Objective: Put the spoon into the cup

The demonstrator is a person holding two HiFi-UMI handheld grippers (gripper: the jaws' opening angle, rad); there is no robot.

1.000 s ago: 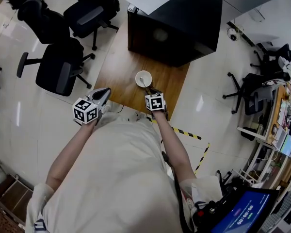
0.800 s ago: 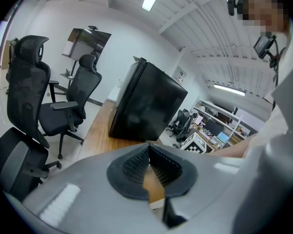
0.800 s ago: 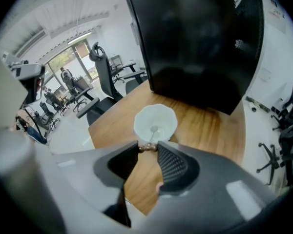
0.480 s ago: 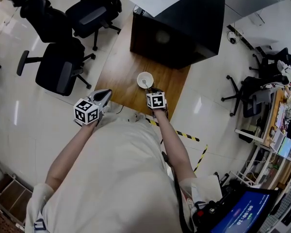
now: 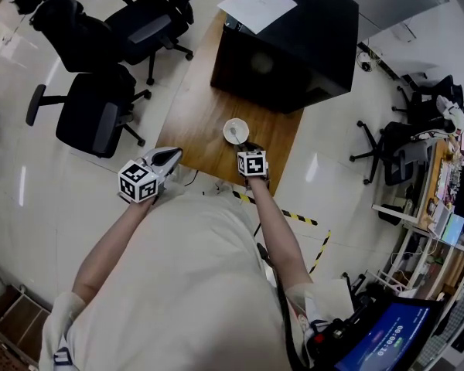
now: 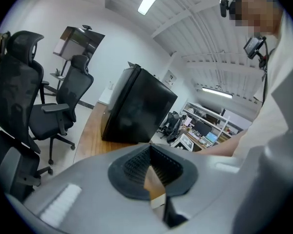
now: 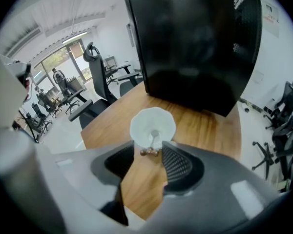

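A white cup [image 5: 235,131] stands on the wooden table [image 5: 192,118], close to its near edge. The spoon [image 7: 154,138] leans inside the cup [image 7: 153,123], its brown beaded handle end sticking out toward me. My right gripper [image 5: 247,148] hangs just short of the cup, pointing steeply down. In the right gripper view its jaws [image 7: 149,153] are opening; the handle end lies between the tips with a gap on each side. My left gripper [image 5: 168,156] hovers off the table's near left corner, its jaw tips [image 6: 150,149] together with nothing in them.
A big black box [image 5: 290,49] with a white sheet [image 5: 257,5] on top fills the table's far end, just behind the cup. Black office chairs [image 5: 93,118] stand on the floor to the left. Yellow-black tape [image 5: 294,216] marks the floor by my right arm.
The head view has drifted a little, so the table sits slightly higher and further right. Both grippers keep their places; the cup and spoon have not moved.
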